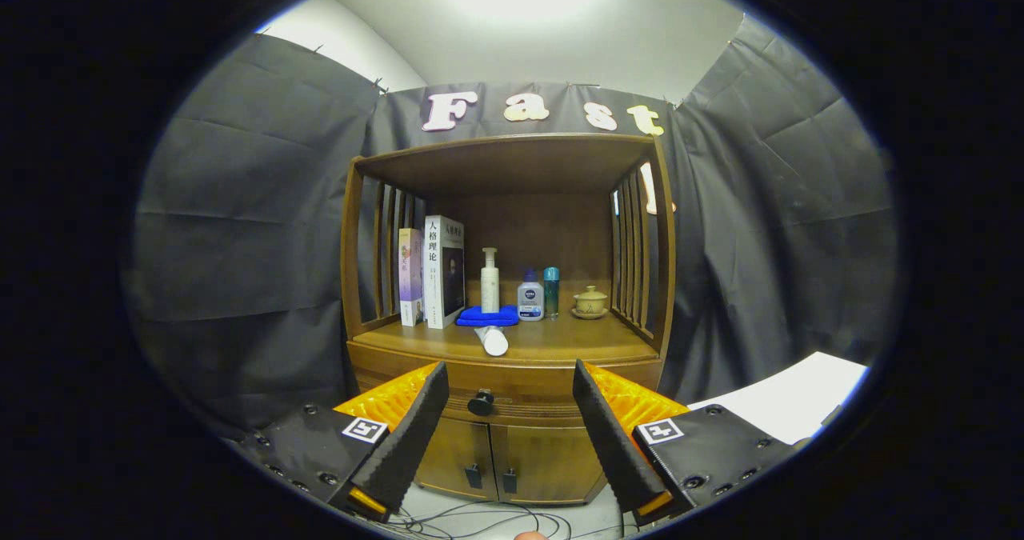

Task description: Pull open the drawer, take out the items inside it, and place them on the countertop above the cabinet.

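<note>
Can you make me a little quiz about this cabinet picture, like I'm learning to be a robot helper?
1. True or false: the drawer is already pulled open.
2. What lies on its side on the countertop, in front of the blue cloth?
A. a white tube
B. a book
C. a teacup
3. Fill in: the gripper has its fingers ____, with the drawer knob beyond them.

Key
1. False; it is shut.
2. A, the white tube.
3. open
</note>
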A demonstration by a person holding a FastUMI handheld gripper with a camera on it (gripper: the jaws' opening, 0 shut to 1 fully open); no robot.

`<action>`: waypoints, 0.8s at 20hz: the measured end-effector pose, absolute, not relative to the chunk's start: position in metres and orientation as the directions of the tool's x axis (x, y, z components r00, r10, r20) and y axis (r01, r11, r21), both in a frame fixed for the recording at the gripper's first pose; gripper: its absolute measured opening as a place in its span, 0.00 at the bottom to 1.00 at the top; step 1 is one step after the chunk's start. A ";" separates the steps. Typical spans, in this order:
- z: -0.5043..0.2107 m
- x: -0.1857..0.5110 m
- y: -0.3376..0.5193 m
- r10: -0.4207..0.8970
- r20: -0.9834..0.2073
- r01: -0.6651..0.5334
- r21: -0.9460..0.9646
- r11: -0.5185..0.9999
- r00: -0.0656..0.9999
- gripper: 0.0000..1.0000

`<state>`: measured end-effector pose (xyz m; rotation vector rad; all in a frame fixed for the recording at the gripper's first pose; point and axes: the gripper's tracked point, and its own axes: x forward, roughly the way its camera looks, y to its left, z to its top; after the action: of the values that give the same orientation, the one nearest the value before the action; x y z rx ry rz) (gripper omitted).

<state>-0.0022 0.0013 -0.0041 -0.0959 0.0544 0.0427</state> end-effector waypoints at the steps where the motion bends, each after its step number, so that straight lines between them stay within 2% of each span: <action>1: -0.004 -0.003 0.001 0.043 -0.052 -0.048 -0.103 0.994 0.998 0.98; 16: -0.007 -0.010 0.016 0.088 -0.043 -0.092 -0.098 0.991 0.995 0.98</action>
<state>-0.0101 0.0159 -0.0075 -0.1002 0.0390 0.0907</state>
